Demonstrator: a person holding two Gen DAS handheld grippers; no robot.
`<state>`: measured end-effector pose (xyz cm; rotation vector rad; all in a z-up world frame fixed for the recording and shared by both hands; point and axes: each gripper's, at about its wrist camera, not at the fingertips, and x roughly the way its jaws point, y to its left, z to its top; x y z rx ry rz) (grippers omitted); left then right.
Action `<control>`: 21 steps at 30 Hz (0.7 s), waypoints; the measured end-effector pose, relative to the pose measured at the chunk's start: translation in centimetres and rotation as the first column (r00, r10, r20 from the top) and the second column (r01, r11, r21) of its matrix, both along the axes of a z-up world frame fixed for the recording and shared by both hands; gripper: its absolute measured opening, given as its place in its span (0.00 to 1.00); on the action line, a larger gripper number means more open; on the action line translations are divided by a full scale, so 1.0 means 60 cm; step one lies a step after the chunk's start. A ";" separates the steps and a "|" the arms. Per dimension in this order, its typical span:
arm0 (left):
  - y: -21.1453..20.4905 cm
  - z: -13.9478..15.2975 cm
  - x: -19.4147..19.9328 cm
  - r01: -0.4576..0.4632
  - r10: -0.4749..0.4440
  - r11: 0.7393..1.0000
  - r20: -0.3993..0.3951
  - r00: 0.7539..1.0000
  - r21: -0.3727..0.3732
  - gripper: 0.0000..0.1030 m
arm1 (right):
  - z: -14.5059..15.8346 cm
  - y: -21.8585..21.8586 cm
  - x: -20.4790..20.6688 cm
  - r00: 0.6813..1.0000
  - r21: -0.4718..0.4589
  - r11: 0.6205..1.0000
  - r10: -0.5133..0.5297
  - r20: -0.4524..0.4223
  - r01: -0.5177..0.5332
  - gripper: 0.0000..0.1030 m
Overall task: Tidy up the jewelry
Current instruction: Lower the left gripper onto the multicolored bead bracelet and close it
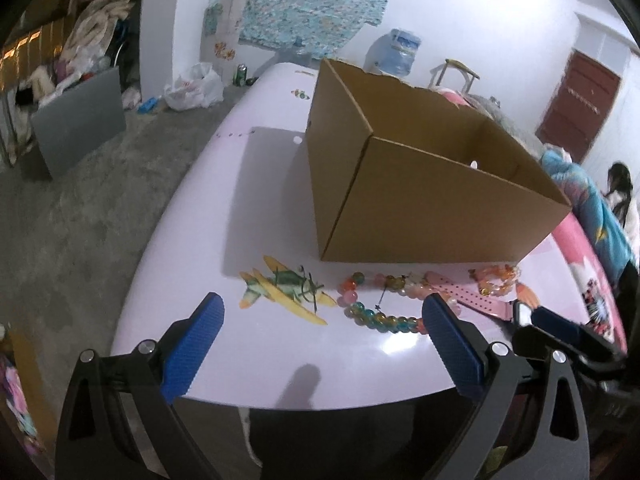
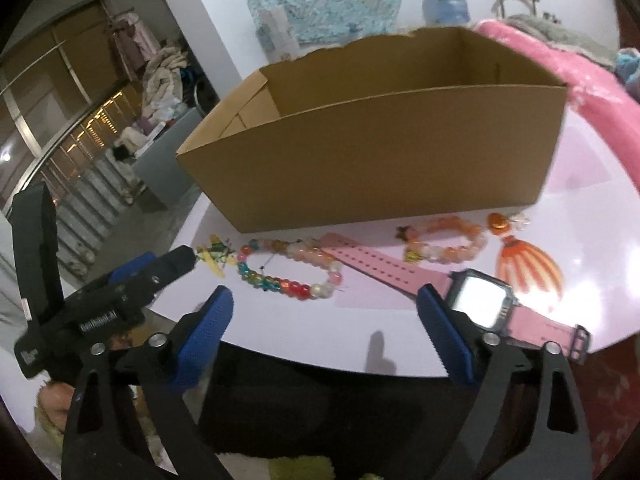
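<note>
Two beaded bracelets lie on the glossy white round table (image 2: 400, 332) in front of the open brown cardboard box (image 2: 380, 152), which serves as landmark here: the larger multicoloured glass-bead bracelet (image 2: 288, 268), with pale pink, red, yellow and teal beads, sits just before the box's near wall toward its left end, and the smaller orange-and-peach bead bracelet (image 2: 452, 240) sits before the same wall toward its right end. Between them runs the pink perforated strap of a square-faced wristwatch (image 2: 480, 300), its shiny face lying nearer the table edge than the bracelets. An orange fan-shaped tassel ornament (image 2: 524, 264) lies just beside the smaller bracelet, off the box's right corner. A yellow-and-green aeroplane picture (image 1: 288, 292) shows on the tabletop off the box's left corner, just beside the larger bracelet. The box stands upright with nothing visible inside it from these angles. The right gripper (image 2: 324, 328) hovers low over the near table edge, pointing at the box, its blue-padded fingers (image 2: 204, 336) spread wide and holding nothing, the right finger just beside the watch face. The left gripper (image 1: 320, 340) hovers likewise at the table edge, further left of the box, its blue fingers (image 1: 192, 352) spread wide and empty, the right one overlapping the larger bracelet in view.
</note>
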<state>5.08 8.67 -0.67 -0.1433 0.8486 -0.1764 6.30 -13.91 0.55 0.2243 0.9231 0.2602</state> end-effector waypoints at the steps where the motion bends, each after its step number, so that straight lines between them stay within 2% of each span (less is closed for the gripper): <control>1: 0.000 0.000 0.000 0.008 -0.008 1.000 0.007 1.000 0.005 0.91 | -0.003 0.002 0.005 1.000 0.009 1.000 0.007 -0.014 -0.007 0.78; 4: -0.009 -0.001 0.009 0.051 -0.051 0.999 0.012 0.999 0.018 0.83 | -0.012 0.009 0.025 0.998 0.044 0.999 0.017 -0.062 -0.014 0.68; 8: -0.023 -0.015 0.031 0.109 -0.108 0.993 -0.026 0.994 0.036 0.66 | -0.019 0.009 0.040 0.995 0.076 0.997 0.012 -0.100 -0.004 0.57; 9: -0.026 -0.020 0.038 0.122 -0.120 0.992 -0.040 0.992 0.039 0.64 | -0.020 0.009 0.044 0.994 0.075 0.997 0.008 -0.110 0.000 0.56; 16: -0.042 -0.038 0.066 0.196 -0.190 0.979 -0.092 0.977 0.058 0.42 | -0.039 0.007 0.057 0.982 0.038 0.999 -0.027 -0.189 0.035 0.34; 19: -0.053 -0.049 0.078 0.226 -0.215 0.970 -0.128 0.968 0.084 0.33 | -0.041 0.009 0.061 0.978 0.021 0.999 -0.033 -0.204 0.038 0.29; 21: -0.058 -0.056 0.084 0.237 -0.222 0.967 -0.146 0.964 0.094 0.32 | -0.038 0.014 0.061 0.979 0.004 0.999 -0.031 -0.201 0.033 0.27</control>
